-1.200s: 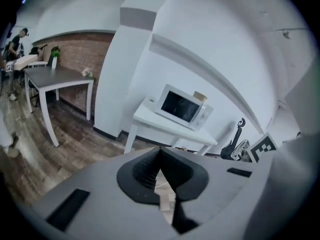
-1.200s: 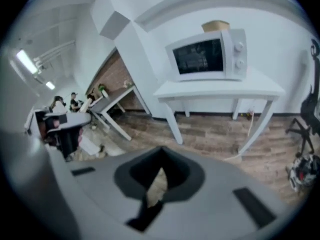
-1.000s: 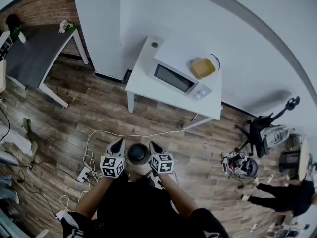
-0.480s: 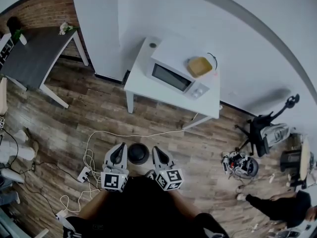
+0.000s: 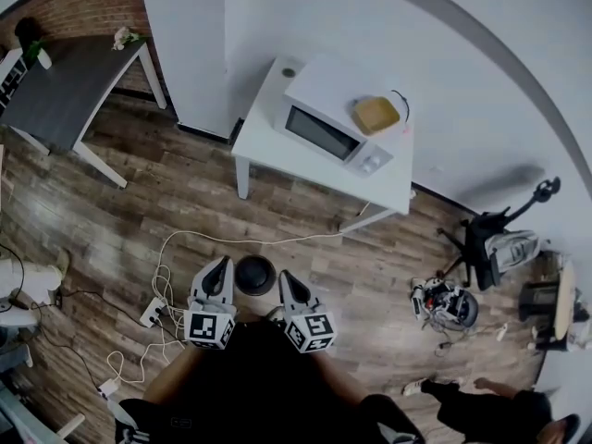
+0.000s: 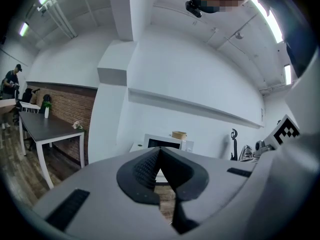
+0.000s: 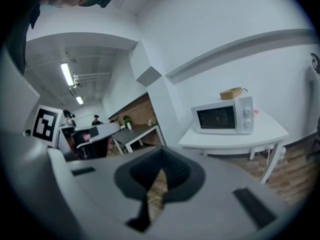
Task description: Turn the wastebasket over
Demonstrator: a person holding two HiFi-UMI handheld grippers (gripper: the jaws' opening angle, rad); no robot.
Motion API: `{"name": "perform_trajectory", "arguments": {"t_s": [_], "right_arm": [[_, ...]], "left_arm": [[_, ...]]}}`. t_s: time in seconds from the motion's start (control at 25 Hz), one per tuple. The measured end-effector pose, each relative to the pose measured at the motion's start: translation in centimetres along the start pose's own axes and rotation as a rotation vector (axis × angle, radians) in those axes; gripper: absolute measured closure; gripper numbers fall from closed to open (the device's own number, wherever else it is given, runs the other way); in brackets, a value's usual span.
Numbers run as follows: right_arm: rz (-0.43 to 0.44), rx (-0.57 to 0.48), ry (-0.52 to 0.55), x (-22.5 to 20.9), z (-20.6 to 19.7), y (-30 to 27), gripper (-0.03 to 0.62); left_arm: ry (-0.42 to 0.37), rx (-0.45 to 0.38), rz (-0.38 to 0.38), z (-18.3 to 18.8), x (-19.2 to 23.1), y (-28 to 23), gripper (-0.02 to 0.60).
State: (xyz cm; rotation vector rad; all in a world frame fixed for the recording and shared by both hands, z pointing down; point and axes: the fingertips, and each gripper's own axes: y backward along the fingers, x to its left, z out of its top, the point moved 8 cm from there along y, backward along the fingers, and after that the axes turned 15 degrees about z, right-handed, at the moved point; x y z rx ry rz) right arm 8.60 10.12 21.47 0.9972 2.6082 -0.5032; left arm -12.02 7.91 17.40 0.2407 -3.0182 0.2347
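Your left gripper and right gripper hung shut and empty at 9 and 3 o'clock of the dark wastebasket on the floor. It was probably light, stiff plastic, best gripped at its rim.

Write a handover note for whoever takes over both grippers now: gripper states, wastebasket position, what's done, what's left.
Left gripper: shut, nothing between the jaws.
Right gripper: shut, empty too.
Wastebasket: on the wood floor, between the two grippers in the head view; neither holds it.
Done: unclear from above whether it is already flipped.
Left: check which end is up; flip if needed.
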Motion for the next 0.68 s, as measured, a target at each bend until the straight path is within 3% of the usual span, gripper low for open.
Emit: {"name": "perform_trajectory", "arguments": {"t_s": [0.68], "right_arm": [[-0.007, 0.001, 0.001, 1.7, -0.4, -1.7, 0.562]], "left_arm": [[0.017, -0.005, -0.004, 0.3, 2.5, 0.3, 0.548]]}}
